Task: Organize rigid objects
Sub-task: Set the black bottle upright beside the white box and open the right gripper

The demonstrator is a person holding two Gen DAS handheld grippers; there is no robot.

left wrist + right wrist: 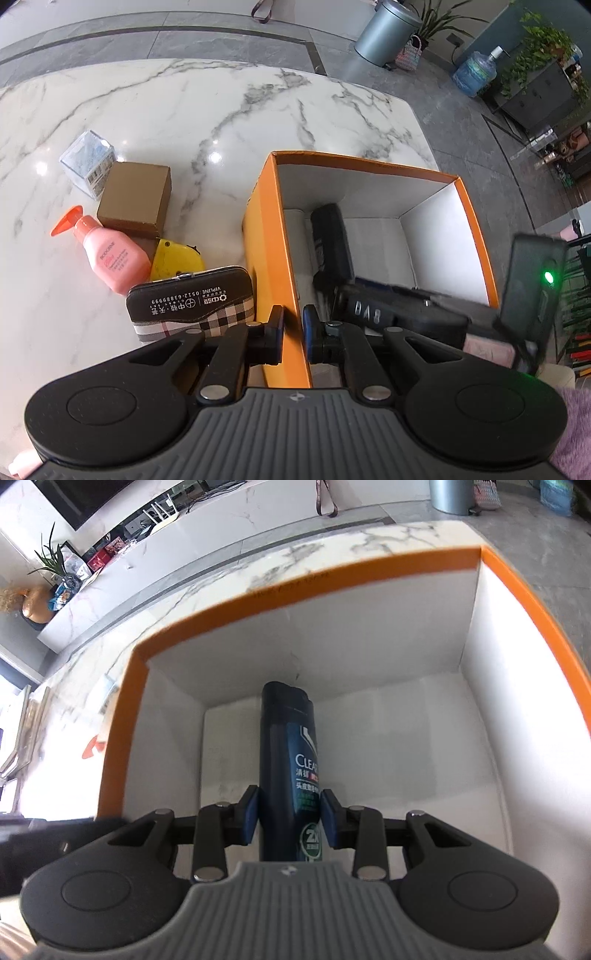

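An orange box [266, 236] with a white inside stands on the marble table [184, 110]. My left gripper [293, 330] is shut on the box's left wall, one finger on each side. My right gripper [289, 814] is shut on a dark blue Clear shampoo bottle [286, 753] and holds it inside the box [295, 576], cap pointing at the far wall. The bottle also shows in the left wrist view [330, 240]. Left of the box lie a plaid case [192, 306], a yellow tape measure [177, 260], a pink pump bottle [110, 258], a brown carton [136, 197] and a clear box [86, 160].
The table's far edge and right corner lie just beyond the orange box. A grey bin [388, 33], a water jug [474, 72] and plants stand on the floor behind. A shelf with a TV [92, 524] lines the far wall.
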